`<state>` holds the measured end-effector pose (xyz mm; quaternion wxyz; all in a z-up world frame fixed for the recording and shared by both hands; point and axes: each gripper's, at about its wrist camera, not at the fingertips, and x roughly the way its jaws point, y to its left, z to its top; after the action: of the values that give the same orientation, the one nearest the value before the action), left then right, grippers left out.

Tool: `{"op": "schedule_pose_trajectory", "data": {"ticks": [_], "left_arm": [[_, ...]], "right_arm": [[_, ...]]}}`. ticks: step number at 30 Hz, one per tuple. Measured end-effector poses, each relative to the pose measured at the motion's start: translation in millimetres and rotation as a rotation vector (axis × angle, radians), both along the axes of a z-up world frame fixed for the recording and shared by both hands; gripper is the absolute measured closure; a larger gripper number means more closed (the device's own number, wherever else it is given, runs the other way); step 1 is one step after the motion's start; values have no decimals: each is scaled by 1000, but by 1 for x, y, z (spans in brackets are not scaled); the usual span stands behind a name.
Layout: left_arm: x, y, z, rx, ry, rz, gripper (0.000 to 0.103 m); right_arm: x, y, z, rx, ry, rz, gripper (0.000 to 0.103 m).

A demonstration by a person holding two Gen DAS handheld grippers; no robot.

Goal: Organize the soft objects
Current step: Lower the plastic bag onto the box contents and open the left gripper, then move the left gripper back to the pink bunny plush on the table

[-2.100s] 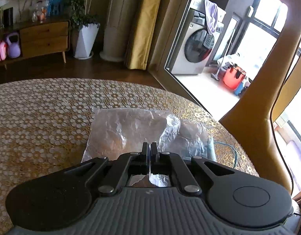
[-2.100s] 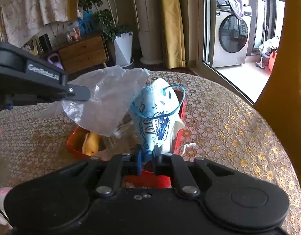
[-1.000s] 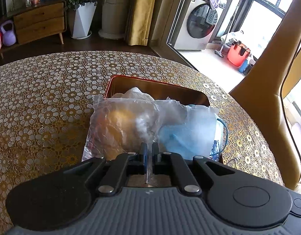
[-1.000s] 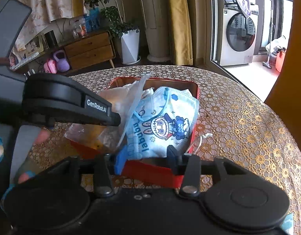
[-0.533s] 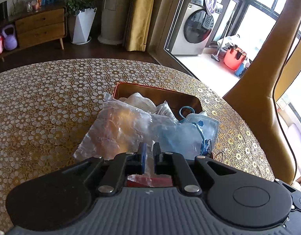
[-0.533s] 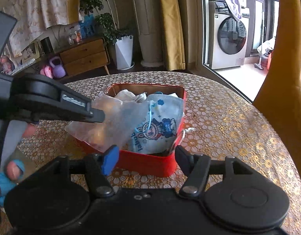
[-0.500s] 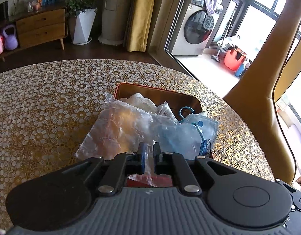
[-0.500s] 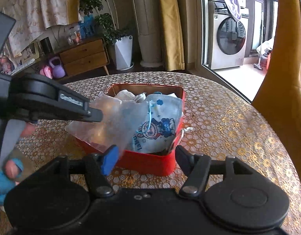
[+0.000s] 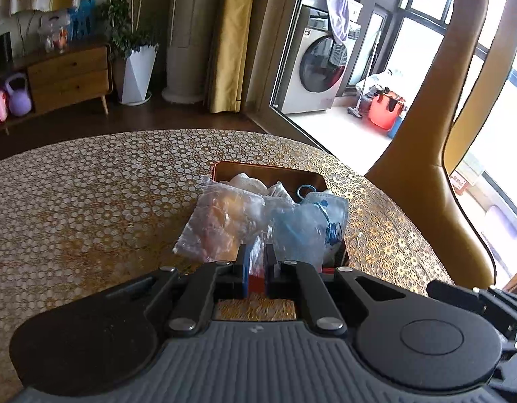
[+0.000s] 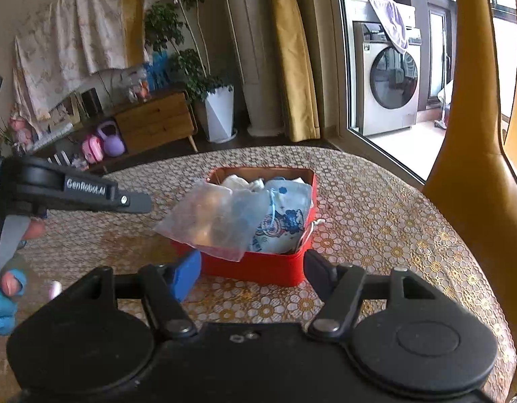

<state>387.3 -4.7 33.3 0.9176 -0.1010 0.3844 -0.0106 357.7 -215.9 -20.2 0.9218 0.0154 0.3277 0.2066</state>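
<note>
A red tin box [image 10: 258, 270] stands on the round table and holds soft things. A clear plastic bag [image 10: 208, 221] lies across its left side and overhangs the rim. A blue cartoon face mask [image 10: 282, 218] lies in its right side. In the left wrist view the bag [image 9: 221, 221] and mask [image 9: 309, 225] lie just past my left gripper [image 9: 256, 262], whose jaws stand slightly apart with nothing between them. My right gripper [image 10: 251, 268] is wide open and empty, a little short of the box.
The table [image 10: 376, 235] has a gold floral cloth. A mustard chair back [image 10: 473, 168] stands close on the right. The left gripper's body [image 10: 90, 191] reaches in from the left in the right wrist view. Something white [image 10: 238, 181] lies at the box's back.
My right gripper let go of the mask into the box, opened and drew back. My left gripper released the plastic bag onto the box and pulled back.
</note>
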Motion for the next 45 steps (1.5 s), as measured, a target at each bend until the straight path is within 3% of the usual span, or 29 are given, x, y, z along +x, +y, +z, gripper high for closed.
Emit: {"op": "schedule_pose_trajectory", "data": {"ticks": [15,32,45], "left_arm": [[-97,14,22,103,-107,-65,96],[-187,12,13,162,-192,-91,96],[-221,12,4,134,-202,-79,94]], "right_arm": [[-68,12,27,54,-101,27,33],[-142,15,26,79,-240,19,25],[-179,13,19,69,-261,31,20]]}}
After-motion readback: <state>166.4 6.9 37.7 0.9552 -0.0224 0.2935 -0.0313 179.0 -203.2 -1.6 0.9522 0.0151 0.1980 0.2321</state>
